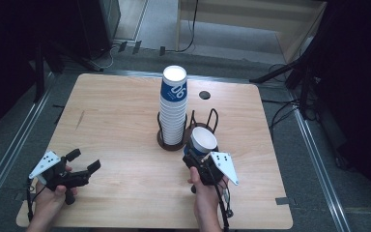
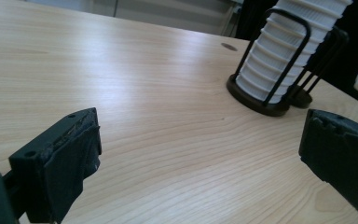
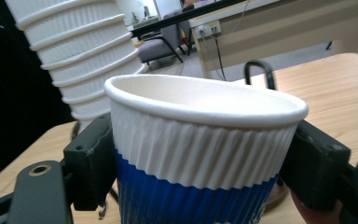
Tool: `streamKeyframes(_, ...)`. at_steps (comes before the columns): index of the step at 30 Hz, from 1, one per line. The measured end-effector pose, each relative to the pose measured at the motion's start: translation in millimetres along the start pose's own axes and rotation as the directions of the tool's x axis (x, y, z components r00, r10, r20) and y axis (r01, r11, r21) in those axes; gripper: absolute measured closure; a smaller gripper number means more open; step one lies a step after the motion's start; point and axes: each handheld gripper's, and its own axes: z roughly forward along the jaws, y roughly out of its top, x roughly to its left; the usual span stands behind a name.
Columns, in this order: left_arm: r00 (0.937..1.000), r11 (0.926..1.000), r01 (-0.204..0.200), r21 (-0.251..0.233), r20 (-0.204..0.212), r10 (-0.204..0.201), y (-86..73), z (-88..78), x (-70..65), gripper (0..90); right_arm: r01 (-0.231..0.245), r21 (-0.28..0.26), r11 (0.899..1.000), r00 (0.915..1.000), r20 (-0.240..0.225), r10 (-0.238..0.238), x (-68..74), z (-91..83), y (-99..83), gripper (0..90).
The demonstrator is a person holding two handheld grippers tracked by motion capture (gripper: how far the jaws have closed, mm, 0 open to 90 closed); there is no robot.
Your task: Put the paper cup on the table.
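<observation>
Holding the paper cup [image 1: 203, 141] in my right tongs [image 1: 196, 155], I judge the step in hand to be carrying it to or from the wire cup holder [image 1: 173, 140]. To do it well, I keep the squeeze light: in the right gripper view the rim of the cup [image 3: 205, 105] already bows slightly out of round between the pads, and more pressure would crease the wall. I keep the cup upright, mouth up, and clear of the black wire loops and of the tall stack of cups [image 1: 174, 104] just beside it.

The cup sits between the two jaws of my right tongs, gripped on opposite sides below the ribbed white band, just in front of the holder.

My left tongs [image 1: 84, 162] stand spread wide over bare table [image 1: 125, 116], pinching nothing, well apart from the stack.
</observation>
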Motion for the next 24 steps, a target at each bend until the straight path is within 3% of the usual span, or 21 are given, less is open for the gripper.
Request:
streamKeyframes(4,0.9992,0.9998,-0.002,0.020,-0.040,0.003,-0.3,-3.8,7.5,0.0,0.044,-0.005,0.999,0.9988,0.023,-0.044,-10.3,-0.1,2.7,21.1)
streamKeyframes(9,0.9975,0.9991,-0.009,0.042,-0.070,0.012,-1.3,-5.8,13.7,0.0,0.052,-0.017,0.999,0.9970,0.058,-0.051,-25.8,-1.3,7.3,21.1)
streamKeyframes(11,0.9953,0.9978,-0.017,0.064,-0.095,0.023,-1.8,-6.9,16.5,0.4,0.054,-0.020,0.998,0.9960,0.072,-0.053,-31.3,-1.9,8.9,21.0)
streamKeyframes(13,0.9900,0.9972,-0.024,0.071,-0.137,0.034,-1.5,-7.6,16.1,7.7,0.069,-0.028,0.997,0.9943,0.083,-0.066,-37.0,-2.2,10.8,21.0)
streamKeyframes(22,0.9890,0.9950,-0.035,0.094,-0.140,0.048,-3.9,-8.3,15.9,8.7,0.095,-0.045,0.994,0.9874,0.131,-0.089,-61.2,-3.5,18.4,20.8)
streamKeyframes(24,0.9913,0.9947,-0.029,0.099,-0.125,0.041,-4.0,-9.1,17.6,0.0,0.106,-0.054,0.993,0.9851,0.141,-0.098,-70.7,-4.4,21.9,20.8)
